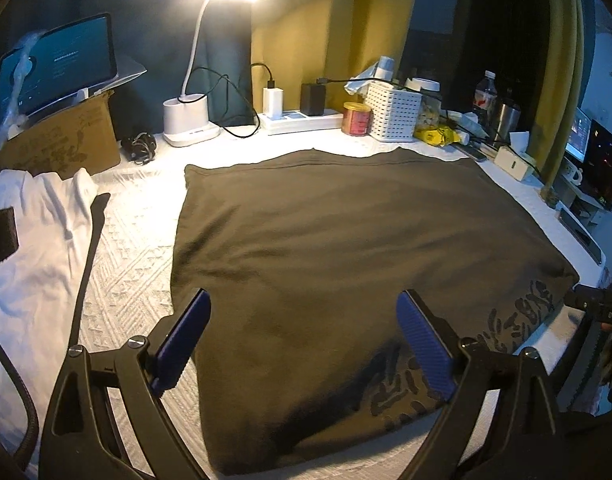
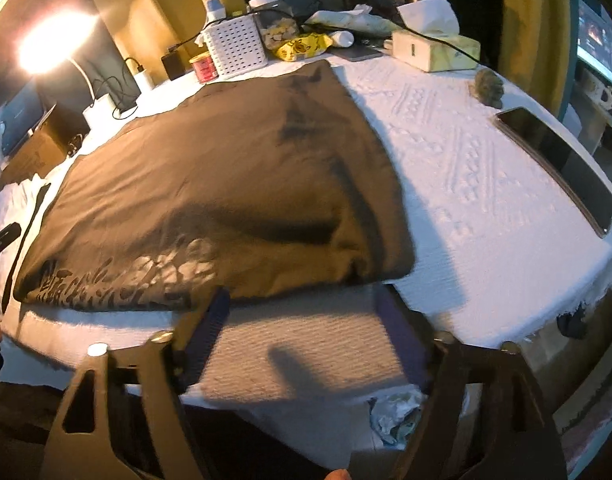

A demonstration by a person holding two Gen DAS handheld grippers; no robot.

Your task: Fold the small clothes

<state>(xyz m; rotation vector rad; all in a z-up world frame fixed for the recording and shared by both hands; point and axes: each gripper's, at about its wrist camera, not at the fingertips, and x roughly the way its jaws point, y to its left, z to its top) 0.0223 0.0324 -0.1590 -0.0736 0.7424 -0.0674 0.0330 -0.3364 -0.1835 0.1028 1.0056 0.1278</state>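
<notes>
The dark brown garment is soft matt cloth, its print slightly shiny. Under it lies a white woven tablecloth with raised, rough patterning. The phone is glossy; the basket perforated white plastic.

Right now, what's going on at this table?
A person with a handheld gripper in each hand is folding clothes. A dark brown garment lies folded flat on the white tablecloth. The left gripper hovers open over its near edge; the right gripper is open just short of it, holding nothing. A white garment lies alongside.
</notes>
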